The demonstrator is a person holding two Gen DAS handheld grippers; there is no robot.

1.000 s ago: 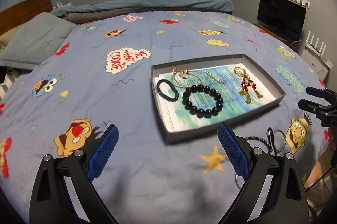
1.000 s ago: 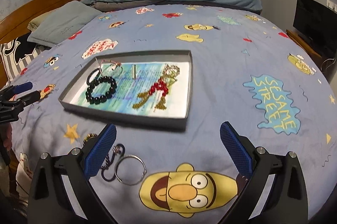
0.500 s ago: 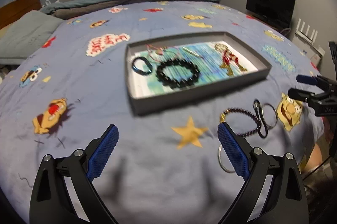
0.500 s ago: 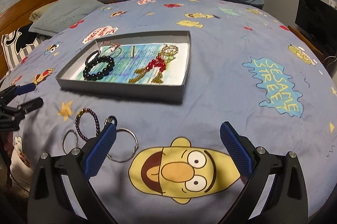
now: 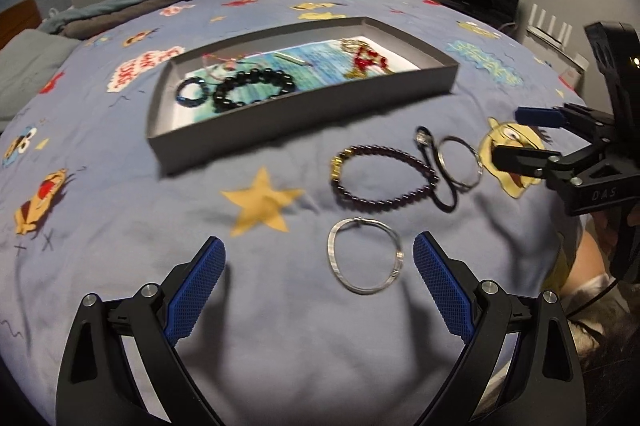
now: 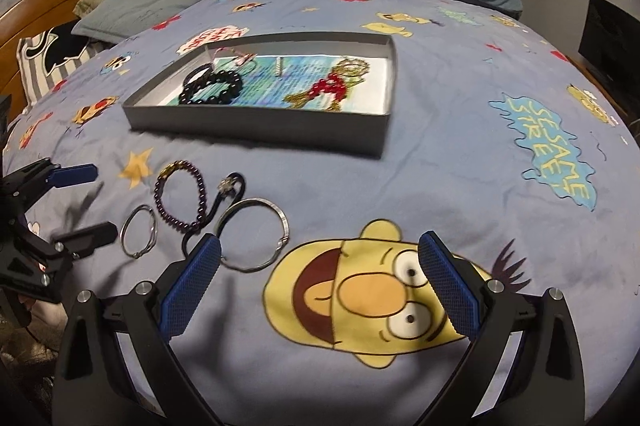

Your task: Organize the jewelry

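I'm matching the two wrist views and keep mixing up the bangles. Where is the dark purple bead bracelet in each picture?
Left wrist: the purple bracelet lies right of centre on the bedspread, in front of the tray, above a silver bangle.
Right wrist: it lies at lower left, in front of the tray, between two silver bangles.
Shared landmark: the yellow star printed just left of it.

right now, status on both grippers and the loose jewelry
Left gripper open, empty. Right gripper open, empty. Four pieces loose on bedspread: silver bangle between left fingers, purple bead bracelet beyond. Gray tray path unobstructed.
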